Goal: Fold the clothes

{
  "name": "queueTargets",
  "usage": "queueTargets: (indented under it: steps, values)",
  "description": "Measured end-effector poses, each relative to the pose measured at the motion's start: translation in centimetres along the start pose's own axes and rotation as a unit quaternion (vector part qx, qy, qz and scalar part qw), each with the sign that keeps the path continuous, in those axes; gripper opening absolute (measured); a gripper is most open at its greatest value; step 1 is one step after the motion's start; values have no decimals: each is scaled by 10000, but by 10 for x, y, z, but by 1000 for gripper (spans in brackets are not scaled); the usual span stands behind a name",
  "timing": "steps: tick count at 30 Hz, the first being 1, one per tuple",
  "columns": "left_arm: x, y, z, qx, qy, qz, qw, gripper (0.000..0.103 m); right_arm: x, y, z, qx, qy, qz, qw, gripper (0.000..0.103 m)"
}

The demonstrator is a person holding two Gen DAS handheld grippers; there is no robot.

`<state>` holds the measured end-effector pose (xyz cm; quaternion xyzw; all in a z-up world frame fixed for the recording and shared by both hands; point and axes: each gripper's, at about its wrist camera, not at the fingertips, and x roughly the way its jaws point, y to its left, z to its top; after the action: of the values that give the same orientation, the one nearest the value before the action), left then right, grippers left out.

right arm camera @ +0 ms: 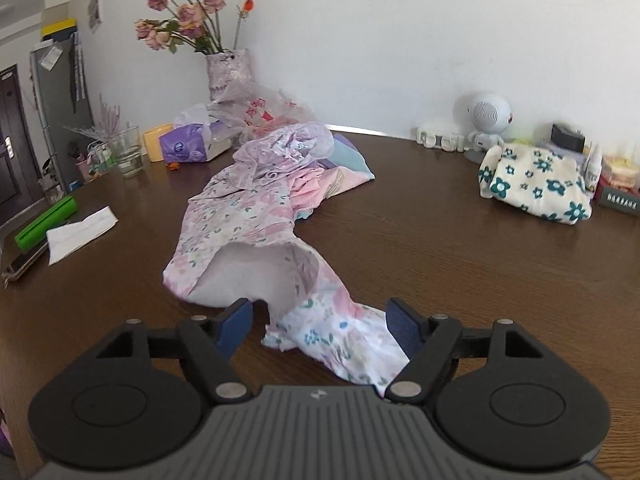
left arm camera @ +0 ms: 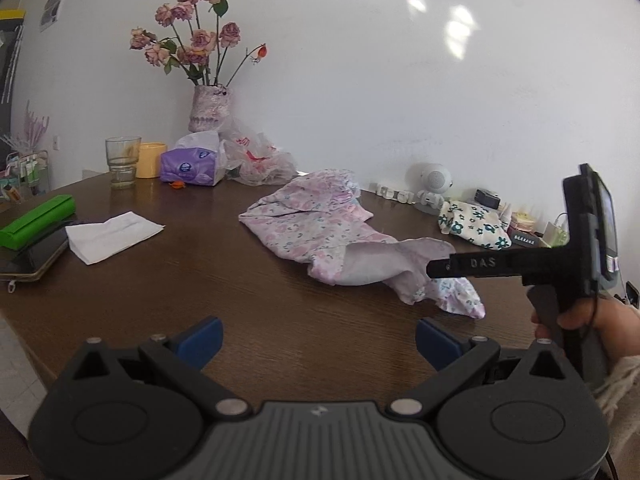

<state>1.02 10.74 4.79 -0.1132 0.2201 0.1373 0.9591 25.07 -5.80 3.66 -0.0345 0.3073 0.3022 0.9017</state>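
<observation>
A crumpled pink floral garment [left arm camera: 316, 220] lies stretched across the brown table [left arm camera: 200, 280]. In the right wrist view the garment [right arm camera: 240, 216] runs from the far pile toward me, and its near end lies on the table between the fingers of my right gripper [right arm camera: 320, 320]. The jaws stand wide and the blue pads [right arm camera: 402, 326] do not press on the cloth. My left gripper [left arm camera: 320, 338] is open over bare wood, short of the garment, with nothing in it. In the left wrist view a hand [left arm camera: 580, 320] holds the right gripper side-on at the right edge, over the garment's end.
At the back stand a vase of roses [left arm camera: 212, 108], a purple tissue pack [left arm camera: 192, 166], a plastic bag [left arm camera: 260, 160], a glass [left arm camera: 122, 162] and a yellow cup [left arm camera: 150, 160]. White paper [left arm camera: 112, 236] and a green box [left arm camera: 38, 220] lie left. A folded flower-print cloth [right arm camera: 536, 184] sits right.
</observation>
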Motion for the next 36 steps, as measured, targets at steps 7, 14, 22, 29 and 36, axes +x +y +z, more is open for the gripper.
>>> queueTargets:
  steps: [7, 14, 22, 29, 36]
  values:
    - [2, 16, 2, -78, 4, 68, 9999, 103, 4, -15, 3, 251, 33, 79, 9996, 1]
    - [6, -7, 10, 228, -123, -399, 9989, 103, -146, -53, -26, -515, -692, -492, 9951, 1]
    - [57, -126, 32, 1447, 17, -1396, 9796, 103, -214, -84, -84, -384, -506, -1124, 9916, 1]
    - [125, -204, 11, 2642, 823, -1317, 9519, 100, -217, -97, -112, 70, -537, -1042, 9931, 1]
    - [142, -195, 18, 2745, 1135, -1420, 9443, 6, -211, -111, -115, 233, -530, -1153, 9916, 1]
